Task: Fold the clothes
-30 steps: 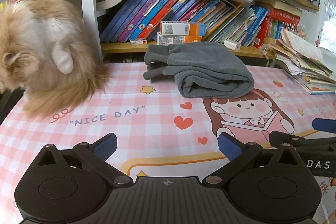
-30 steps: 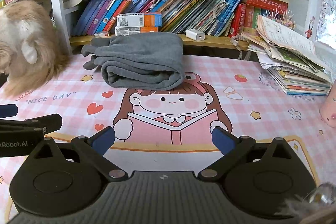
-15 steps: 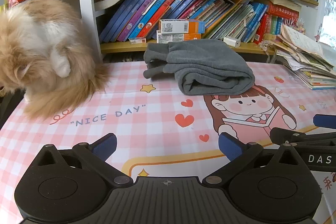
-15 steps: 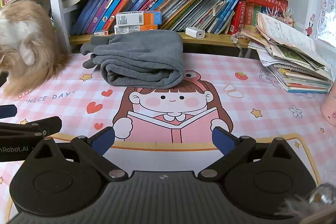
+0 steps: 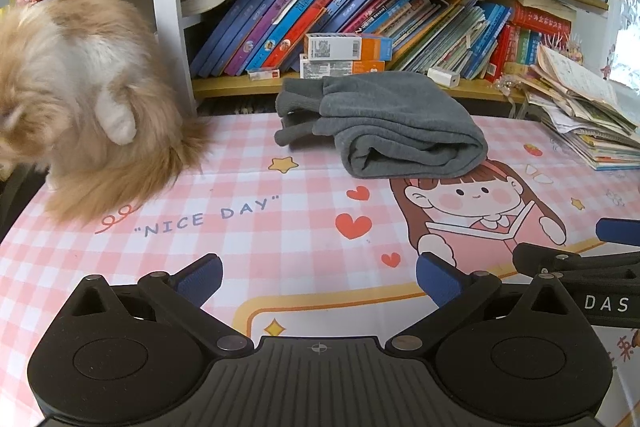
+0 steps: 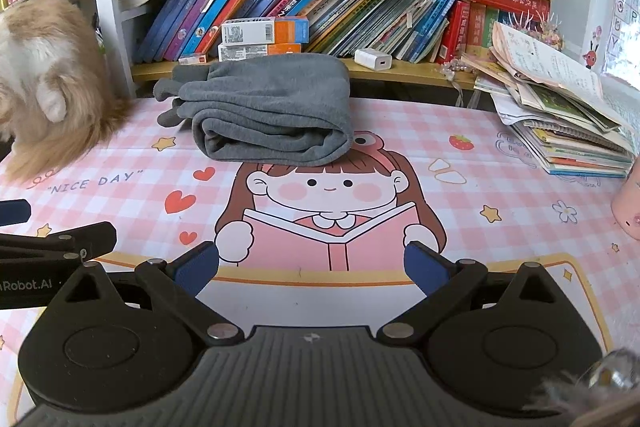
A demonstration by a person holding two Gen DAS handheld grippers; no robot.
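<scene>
A grey garment (image 5: 392, 125) lies folded in a thick bundle at the back of the pink checked table mat (image 5: 256, 227), in front of the bookshelf. It also shows in the right wrist view (image 6: 272, 115). My left gripper (image 5: 318, 277) is open and empty, well in front of the garment. My right gripper (image 6: 310, 267) is open and empty, also well short of it. Each gripper's side shows in the other's view, the right one (image 5: 580, 263) and the left one (image 6: 60, 243).
A fluffy ginger and white cat (image 5: 80, 99) sits on the table's left side. A bookshelf (image 5: 360, 27) with books and boxes runs along the back. A pile of papers and books (image 6: 560, 115) lies at the right. A pink cup (image 6: 628, 203) stands at the far right.
Both grippers have drawn back and risen slightly; the garment sits a little farther off. The cat has shifted a little. Both grippers stay open.
</scene>
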